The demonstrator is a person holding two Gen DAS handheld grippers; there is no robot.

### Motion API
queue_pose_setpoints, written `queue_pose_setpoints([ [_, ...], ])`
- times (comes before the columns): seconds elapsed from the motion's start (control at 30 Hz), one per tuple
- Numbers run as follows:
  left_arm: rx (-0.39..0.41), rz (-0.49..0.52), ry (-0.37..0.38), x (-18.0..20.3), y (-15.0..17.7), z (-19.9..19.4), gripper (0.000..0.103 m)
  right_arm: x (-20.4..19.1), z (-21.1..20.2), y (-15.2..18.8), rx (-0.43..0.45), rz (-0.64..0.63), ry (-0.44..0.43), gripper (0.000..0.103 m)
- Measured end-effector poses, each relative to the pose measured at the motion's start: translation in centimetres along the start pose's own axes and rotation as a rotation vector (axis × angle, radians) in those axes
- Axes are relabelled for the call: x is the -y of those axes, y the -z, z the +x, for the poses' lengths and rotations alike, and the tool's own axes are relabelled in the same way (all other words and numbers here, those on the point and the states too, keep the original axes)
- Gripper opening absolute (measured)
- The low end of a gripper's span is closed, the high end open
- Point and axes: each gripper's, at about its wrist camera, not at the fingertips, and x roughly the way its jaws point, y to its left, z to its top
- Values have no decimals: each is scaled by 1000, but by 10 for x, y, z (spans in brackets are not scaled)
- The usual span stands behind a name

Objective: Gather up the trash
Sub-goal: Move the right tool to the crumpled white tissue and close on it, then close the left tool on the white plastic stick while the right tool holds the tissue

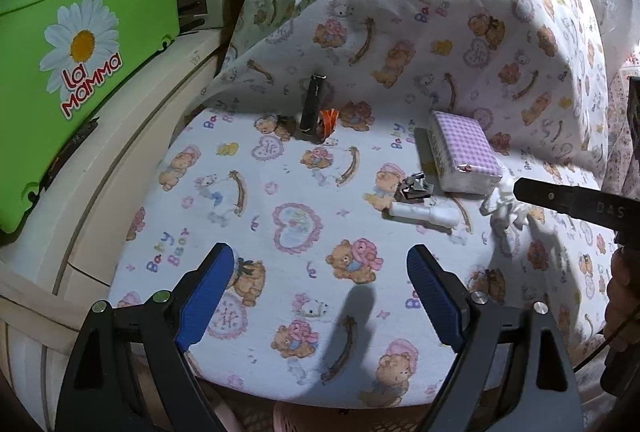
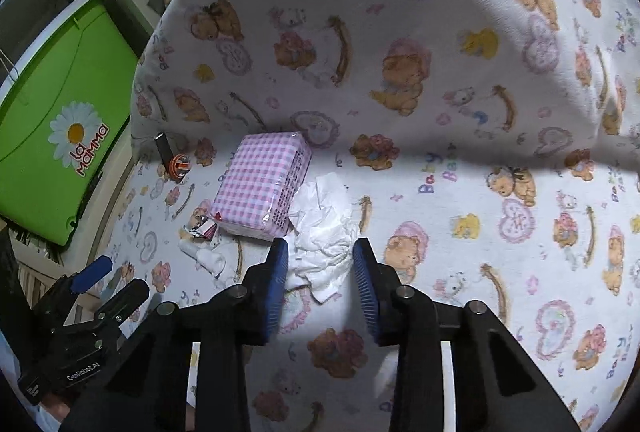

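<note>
A crumpled white tissue (image 2: 322,248) lies on the teddy-bear sheet (image 2: 440,192), just right of a purple checked tissue pack (image 2: 260,184). My right gripper (image 2: 320,252) is open with its blue fingers on either side of the tissue, not closed on it. In the left wrist view the tissue (image 1: 504,206) sits at the tip of the right gripper. A small foil wrapper (image 1: 414,188) and a rolled white paper (image 1: 424,214) lie left of the pack (image 1: 466,156). My left gripper (image 1: 320,268) is open and empty above the sheet near its front.
A black lighter-like stick (image 1: 312,108) and an orange-striped scrap (image 1: 328,122) sit further back on the sheet. A green "La Mamma" box (image 1: 80,52) rests on a cream shelf (image 1: 132,136) at the left. A pink basket rim (image 1: 304,418) shows below.
</note>
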Motion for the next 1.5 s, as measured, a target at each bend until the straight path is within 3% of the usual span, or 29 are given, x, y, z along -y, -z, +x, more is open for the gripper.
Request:
queue_pose_setpoints([
  [0.07,0,4,1,1,1,2,87,-1,-2,1,12,2,9,8],
  [0.37,-6,28,9,14,1,10,87,-4,-35,7,107,13,-40,7],
  [0.53,-39,10,60,25,-7,16,87,9,-43,7,96,40,-55,7],
  [0.63,-56,-2,105,34,-13,21,87,20,-42,9,104,84,7,7],
  [0.7,-60,2,109,41,-16,25,87,28,-41,8,88,114,-10,7],
  [0.83,-51,36,93,55,-20,33,80,32,-43,6,70,101,-21,7],
  [0.93,-52,53,84,59,-19,40,68,30,-46,6,74,74,-7,7],
  [1.03,-39,69,79,63,-20,42,62,29,-45,6,59,60,-4,10],
  [1.1,-36,75,85,64,-22,43,55,29,-44,6,55,61,11,18],
  [1.13,-34,79,85,65,-22,42,51,30,-44,5,55,66,17,25],
  [1.27,-23,83,84,66,-23,38,50,34,-45,4,64,86,25,45],
  [1.5,-1,67,65,54,-26,15,50,49,-41,1,39,204,-56,47],
])
